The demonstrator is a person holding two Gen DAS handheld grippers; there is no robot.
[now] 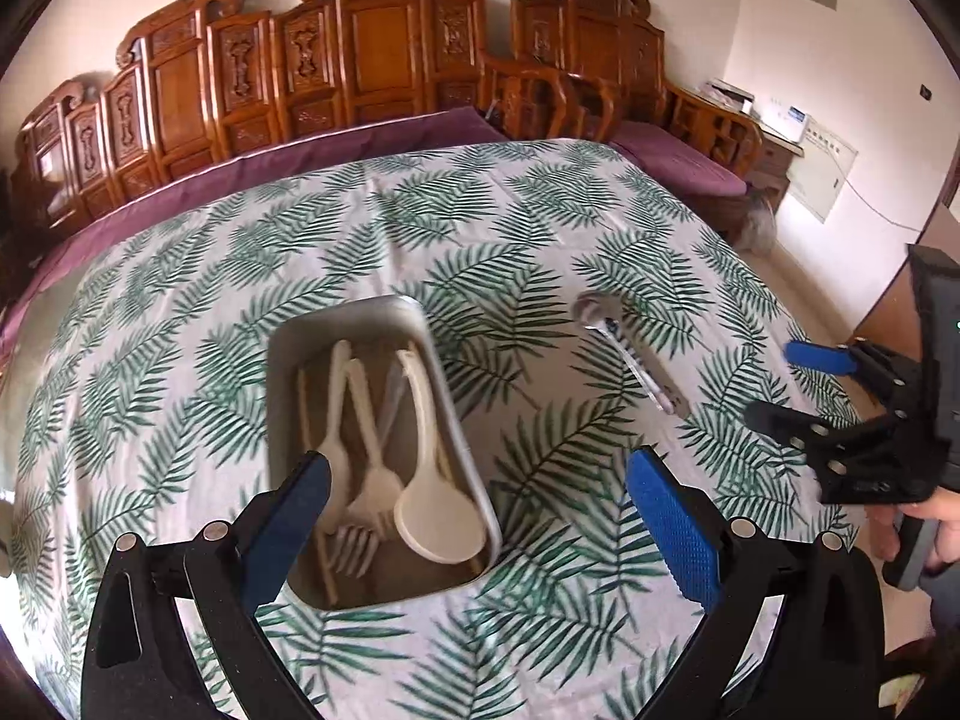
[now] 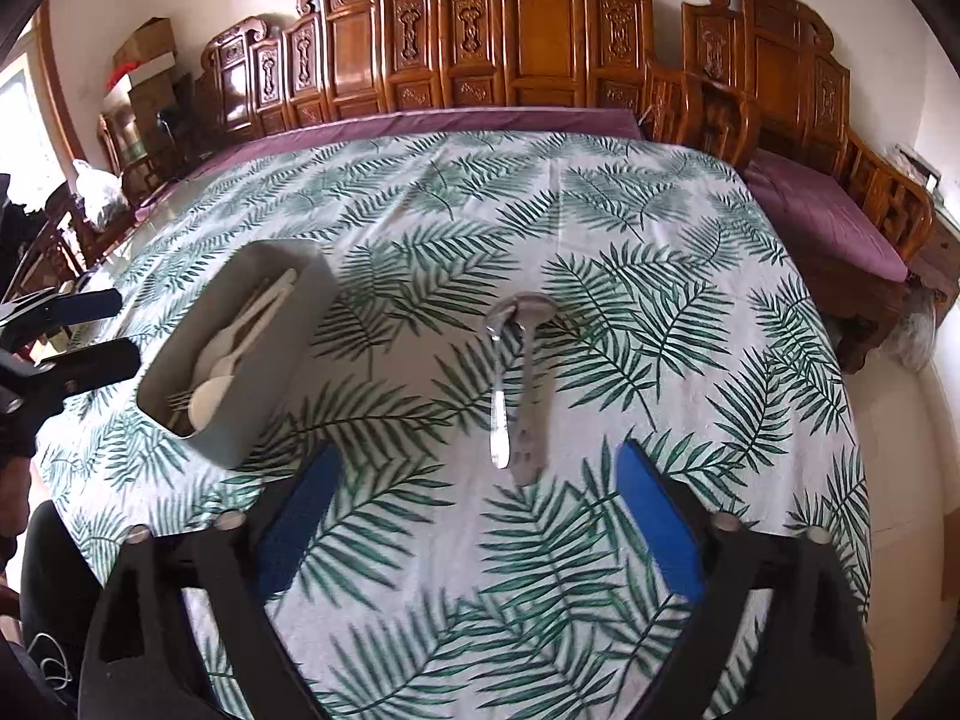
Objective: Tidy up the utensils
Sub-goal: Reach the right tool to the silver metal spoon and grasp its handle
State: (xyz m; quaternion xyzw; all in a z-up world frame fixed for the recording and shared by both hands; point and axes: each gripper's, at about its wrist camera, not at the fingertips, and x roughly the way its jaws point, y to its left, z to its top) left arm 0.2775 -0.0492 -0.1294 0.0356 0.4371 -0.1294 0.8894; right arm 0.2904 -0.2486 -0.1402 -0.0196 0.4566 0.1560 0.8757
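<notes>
A grey rectangular tray (image 1: pixel 282 360) sits on the leaf-print tablecloth and holds a cream rice paddle (image 1: pixel 438 516), cream forks (image 1: pixel 366 498), a cream spoon and wooden chopsticks. It also shows in the right wrist view (image 2: pixel 270 372). Two metal spoons (image 2: pixel 510 384) lie side by side on the cloth, right of the tray; they also show in the left wrist view (image 1: pixel 630 354). My left gripper (image 1: pixel 480 516) is open and empty, hovering over the tray's near end. My right gripper (image 2: pixel 474 516) is open and empty, just short of the metal spoons' handles.
The table (image 2: pixel 600 228) is covered by the leaf-print cloth. A carved wooden bench with a purple cushion (image 2: pixel 456 120) runs along the far side and another stands at the right (image 2: pixel 840 210). Boxes and bags stand at the far left (image 2: pixel 138 78).
</notes>
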